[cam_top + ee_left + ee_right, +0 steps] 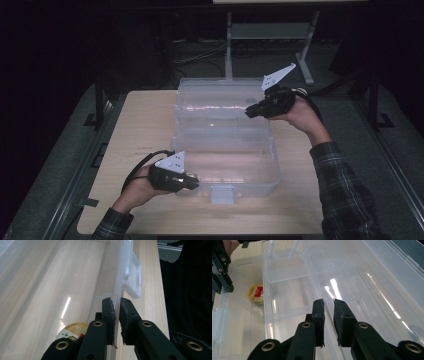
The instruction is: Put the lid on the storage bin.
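High view: the left tongs (192, 181) sit at the near left corner of a clear plastic organiser box (227, 132) that stands open in the middle of the counter (145, 120). The left gripper view shows their jaws narrow, closed down on the thin front wall of the box base (117, 277) with one jaw on each side of it, the wall pinched between the pads; a moulded latch tab (133, 277) projects from that wall just beyond. Inside the base, near the same corner, lies a small round gold-rimmed item with a red and white label (257, 293); its print is too small to read. To the right, the right tongs (248, 113) hover at the raised compartment tray (317, 282), jaws narrow with a slim gap, and whether they pinch a tray divider cannot be told. Judgement: the box is already open and steadied at the left; lifting or resettling the tray, and any closing and latching, remain. The box is transparent, glossy, with straight dividers and strong light reflections.
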`<state>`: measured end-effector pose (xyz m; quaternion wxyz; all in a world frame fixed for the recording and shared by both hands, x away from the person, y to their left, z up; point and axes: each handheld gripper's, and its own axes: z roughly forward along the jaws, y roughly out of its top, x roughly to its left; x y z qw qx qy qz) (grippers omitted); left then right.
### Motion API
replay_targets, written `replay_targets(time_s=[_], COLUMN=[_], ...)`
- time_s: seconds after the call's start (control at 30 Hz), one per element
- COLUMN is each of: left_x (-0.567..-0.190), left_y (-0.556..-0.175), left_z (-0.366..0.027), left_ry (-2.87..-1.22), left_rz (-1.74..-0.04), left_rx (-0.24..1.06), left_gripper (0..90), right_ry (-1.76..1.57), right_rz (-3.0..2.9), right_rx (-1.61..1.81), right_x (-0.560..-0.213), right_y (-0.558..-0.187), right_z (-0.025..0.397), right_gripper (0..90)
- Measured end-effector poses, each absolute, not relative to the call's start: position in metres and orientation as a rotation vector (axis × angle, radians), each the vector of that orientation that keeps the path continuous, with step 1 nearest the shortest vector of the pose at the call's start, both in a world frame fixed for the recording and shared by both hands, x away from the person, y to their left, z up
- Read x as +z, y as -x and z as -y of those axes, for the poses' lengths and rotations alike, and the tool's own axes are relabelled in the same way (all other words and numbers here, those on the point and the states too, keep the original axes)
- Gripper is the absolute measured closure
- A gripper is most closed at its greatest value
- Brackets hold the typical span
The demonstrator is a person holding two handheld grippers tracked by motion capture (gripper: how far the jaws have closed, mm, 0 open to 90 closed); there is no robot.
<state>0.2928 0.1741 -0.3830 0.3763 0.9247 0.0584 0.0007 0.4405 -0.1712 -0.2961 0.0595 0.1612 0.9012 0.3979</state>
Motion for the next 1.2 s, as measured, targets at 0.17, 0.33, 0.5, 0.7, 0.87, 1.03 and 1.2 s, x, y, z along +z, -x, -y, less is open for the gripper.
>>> replay_targets(time_s=[0.17,0.33,0.5,0.7,0.87,1.03,1.2], left_x=[-0.383,-0.383,-0.384,-0.384,-0.384,-0.384,-0.384], left_y=[-0.293,-0.293,-0.293,-0.294,-0.293,-0.293,-0.294], left_z=[-0.174,-0.174,-0.175,-0.175,-0.176,-0.176,-0.176], left_ry=[-2.369,-2.364,-2.360,-2.357,-2.341,-2.336,-2.339], left_rz=[-0.155,-0.170,-0.181,-0.207,-0.264,-0.291,-0.301], left_rx=[-0.003,-0.006,-0.012,-0.020,-0.045,-0.045,-0.050], left_gripper=[82.6,82.5,82.6,82.4,81.9,81.8,81.6], right_ry=[-0.444,-0.429,-0.404,-0.350,-0.318,-0.303,-0.302], right_rz=[-2.753,-2.766,-2.778,-2.791,-2.789,-2.789,-2.790], right_rx=[1.157,1.145,1.157,1.170,1.174,1.181,1.186], right_x=[-0.295,-0.295,-0.295,-0.293,-0.293,-0.292,-0.291], right_y=[-0.442,-0.444,-0.444,-0.443,-0.440,-0.436,-0.433], right_z=[0.168,0.166,0.166,0.168,0.167,0.166,0.166], right_gripper=[80.5,81.4,85.1,87.9,89.3,89.5,89.5])
